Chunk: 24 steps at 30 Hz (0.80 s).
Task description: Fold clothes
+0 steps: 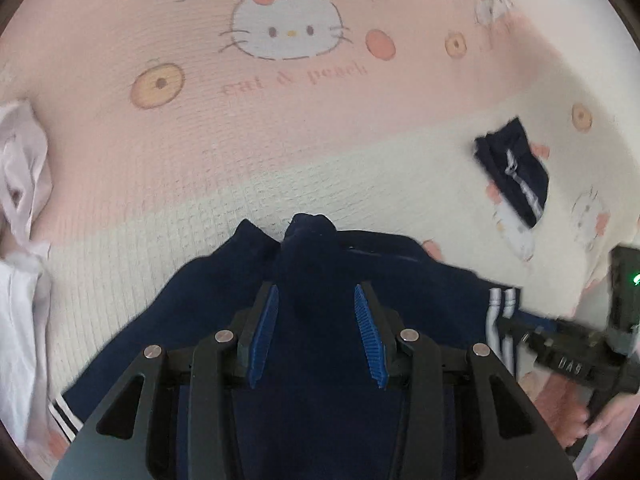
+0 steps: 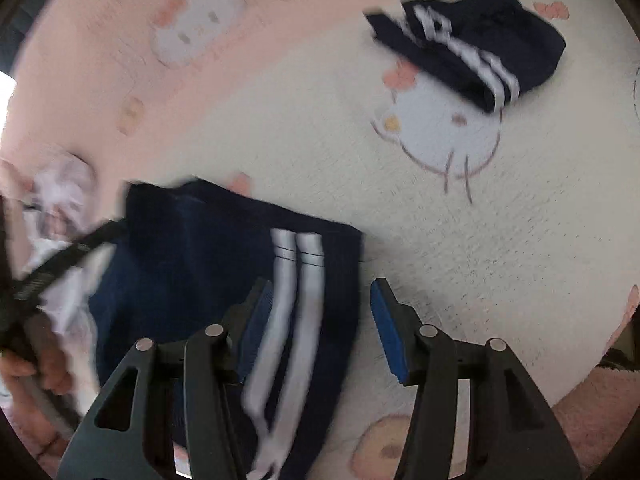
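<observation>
Navy garment point(image 1: 320, 360) bunched between the spread left gripper point(image 1: 316, 332) pads — contact unclear. Lies on the cat-print blanket point(image 1: 280, 128), striped edge running away from the lens. Right gripper point(image 2: 320, 328) spread over white stripes, grip uncertain. Second folded navy piece point(image 2: 472, 52) clearer in right view — white clothes point(image 1: 20, 320) in left.
</observation>
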Each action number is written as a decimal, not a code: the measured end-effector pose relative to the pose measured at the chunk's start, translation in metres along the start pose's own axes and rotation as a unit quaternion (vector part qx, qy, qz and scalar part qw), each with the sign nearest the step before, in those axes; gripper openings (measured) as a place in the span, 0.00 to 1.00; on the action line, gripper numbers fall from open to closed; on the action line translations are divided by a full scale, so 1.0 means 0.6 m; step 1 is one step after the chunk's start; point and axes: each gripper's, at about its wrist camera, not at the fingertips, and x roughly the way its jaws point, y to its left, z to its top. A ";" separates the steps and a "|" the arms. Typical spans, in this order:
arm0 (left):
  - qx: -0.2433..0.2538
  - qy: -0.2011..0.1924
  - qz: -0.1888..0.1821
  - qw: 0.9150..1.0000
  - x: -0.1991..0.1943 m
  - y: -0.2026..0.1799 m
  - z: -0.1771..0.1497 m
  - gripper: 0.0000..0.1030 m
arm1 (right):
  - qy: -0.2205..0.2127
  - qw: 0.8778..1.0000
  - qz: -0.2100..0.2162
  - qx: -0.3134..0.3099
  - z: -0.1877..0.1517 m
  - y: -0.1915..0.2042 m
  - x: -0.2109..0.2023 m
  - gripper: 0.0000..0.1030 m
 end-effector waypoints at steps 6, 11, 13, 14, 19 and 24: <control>0.007 -0.022 -0.031 0.999 0.005 -0.003 0.020 0.40 | -0.005 0.999 -0.042 -0.017 0.001 -0.008 0.002 0.11; 0.045 -0.007 -0.016 0.999 0.037 -0.014 0.032 0.40 | -0.025 0.999 -0.021 0.007 -0.005 -0.023 -0.011 0.29; 0.060 -0.002 -0.005 0.998 0.051 -0.020 0.041 0.40 | -0.028 0.999 -0.002 0.023 -0.001 -0.025 -0.005 0.42; 0.067 0.000 0.001 0.998 0.058 -0.023 0.045 0.40 | -0.028 0.999 0.007 0.031 0.001 -0.026 0.000 0.44; 0.051 0.006 0.044 0.998 0.079 -0.008 0.059 0.15 | -0.033 0.998 0.026 0.040 0.011 -0.010 0.018 0.49; 0.056 -0.002 0.071 0.996 0.092 0.000 0.068 0.15 | -0.044 0.999 -0.006 0.005 0.011 0.016 0.026 0.45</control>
